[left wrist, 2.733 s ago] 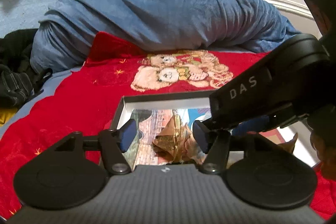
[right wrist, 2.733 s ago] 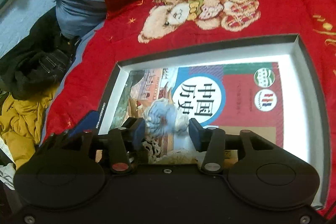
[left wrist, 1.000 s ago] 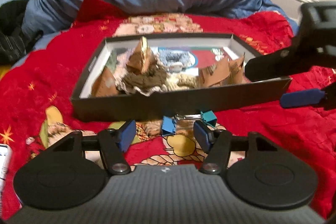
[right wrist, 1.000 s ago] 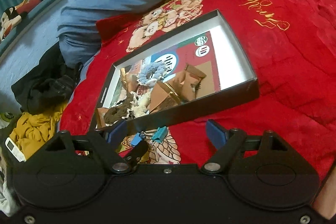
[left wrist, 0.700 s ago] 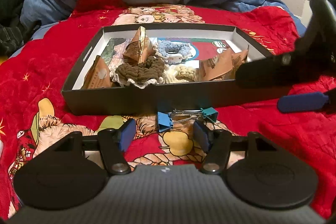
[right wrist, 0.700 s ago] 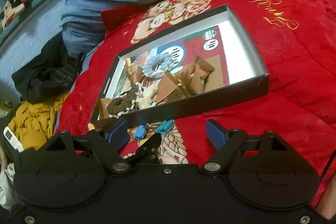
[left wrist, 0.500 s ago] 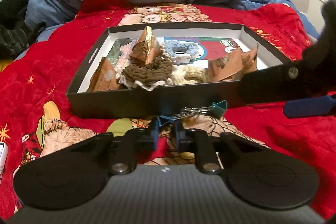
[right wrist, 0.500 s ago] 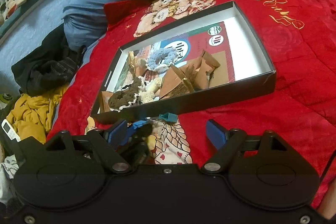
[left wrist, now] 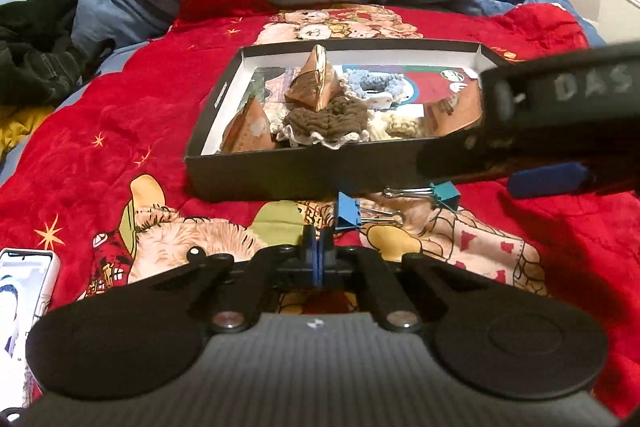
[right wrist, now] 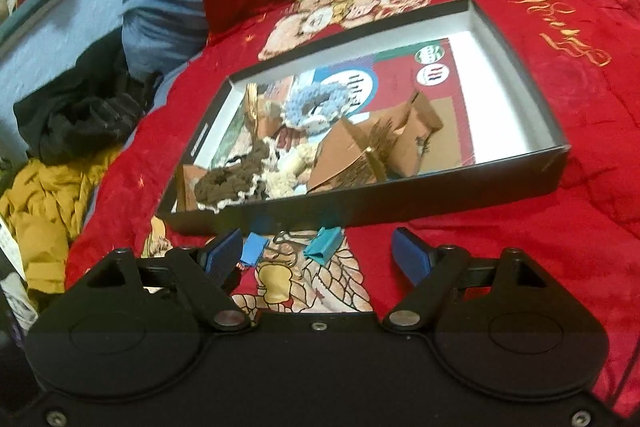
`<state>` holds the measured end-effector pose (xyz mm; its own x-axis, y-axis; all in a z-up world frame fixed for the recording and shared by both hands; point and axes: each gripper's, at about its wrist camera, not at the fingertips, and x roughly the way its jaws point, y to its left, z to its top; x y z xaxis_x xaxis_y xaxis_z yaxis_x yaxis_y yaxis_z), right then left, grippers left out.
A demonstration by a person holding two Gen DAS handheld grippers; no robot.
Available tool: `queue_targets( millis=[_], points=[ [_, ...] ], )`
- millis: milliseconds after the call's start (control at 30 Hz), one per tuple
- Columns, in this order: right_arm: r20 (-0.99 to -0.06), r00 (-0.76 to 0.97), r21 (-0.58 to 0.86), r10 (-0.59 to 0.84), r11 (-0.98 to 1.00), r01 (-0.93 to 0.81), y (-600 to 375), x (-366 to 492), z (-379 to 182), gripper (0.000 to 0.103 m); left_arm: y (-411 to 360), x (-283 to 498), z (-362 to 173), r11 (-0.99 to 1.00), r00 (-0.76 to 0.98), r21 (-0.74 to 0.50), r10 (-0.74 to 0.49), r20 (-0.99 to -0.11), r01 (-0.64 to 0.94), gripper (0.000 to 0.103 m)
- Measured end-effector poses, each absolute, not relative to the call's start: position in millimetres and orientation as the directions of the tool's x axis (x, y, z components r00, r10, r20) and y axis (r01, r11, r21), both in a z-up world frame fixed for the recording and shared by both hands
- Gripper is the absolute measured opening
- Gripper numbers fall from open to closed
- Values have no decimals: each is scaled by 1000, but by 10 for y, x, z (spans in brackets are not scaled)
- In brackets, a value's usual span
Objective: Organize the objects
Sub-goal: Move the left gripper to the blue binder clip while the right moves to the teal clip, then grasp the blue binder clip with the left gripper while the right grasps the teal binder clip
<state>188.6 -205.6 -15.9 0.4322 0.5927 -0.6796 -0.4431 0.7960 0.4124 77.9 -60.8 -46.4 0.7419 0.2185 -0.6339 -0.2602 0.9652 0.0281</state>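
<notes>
On a red bedspread [left wrist: 100, 131], at twelve o'clock from both grippers, sits a black box [left wrist: 280, 175] holding crocheted rings and brown paper packets. Two binder clips lie just before its near wall: blue clip [left wrist: 347, 213] and teal clip [left wrist: 444, 195]. Left gripper [left wrist: 319, 259] is clenched, apparently pinching nothing. Right gripper [right wrist: 318, 255] is spread wide above the clips.

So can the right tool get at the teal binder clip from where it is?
Probably yes: the right tool is open, and the teal binder clip lies uncovered on the red blanket between its fingers, just ahead of the box.
</notes>
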Motion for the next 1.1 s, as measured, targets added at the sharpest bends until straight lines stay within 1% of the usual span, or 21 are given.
queue_targets(
  millis=[67,100,200,233,267,300,367,467,567,633,700,833,933,1000,1100],
  points=[
    [-681,428,408,595,793,-453,-2009,1880,-164,81,-637,786,-465,967,748,47,223,-624,-249,14],
    [-680,427,407,596,792,-455,-1997,1875,-159,81,-653,778,-468,970,754,56,221,-618,-238,35],
    [-677,425,413,600,789,-455,-1961,1882,-162,81,-692,728,-446,976,778,41,194,-598,-213,52],
    [-679,419,419,603,787,-453,-1948,1898,-175,81,-706,715,-433,977,784,41,191,-590,-207,56],
    [-681,409,428,608,783,-452,-1923,1915,-200,81,-724,700,-421,977,791,46,194,-581,-207,64],
    [-682,402,433,611,781,-450,-1894,1932,-228,81,-743,684,-410,977,799,51,199,-568,-208,69],
    [-689,396,429,607,781,-453,-1825,1960,-278,81,-765,686,-408,978,803,61,199,-561,-200,70],
    [-703,391,411,594,789,-458,-1718,1993,-348,83,-761,720,-439,979,791,57,194,-581,-197,70],
    [-715,403,378,571,801,-464,-1658,1986,-378,78,-765,742,-460,978,789,58,197,-583,-201,70],
    [-730,425,315,536,815,-486,-1624,1947,-395,59,-778,754,-470,977,789,62,203,-579,-206,70],
    [-738,447,266,506,826,-496,-1635,1919,-400,48,-790,775,-480,977,789,61,200,-581,-203,70],
    [-728,430,321,535,819,-476,-1733,1966,-391,48,-815,772,-487,978,794,74,203,-573,-196,70],
    [-722,430,311,542,809,-498,-1758,1919,-354,48,-835,757,-475,979,806,78,199,-558,-188,74],
    [-711,432,320,555,802,-505,-1812,1878,-297,47,-850,761,-463,979,809,70,200,-553,-194,80],
    [-683,453,352,573,802,-483,-1984,1853,-188,47,-893,806,-458,981,813,58,188,-551,-187,80]
  ],
)
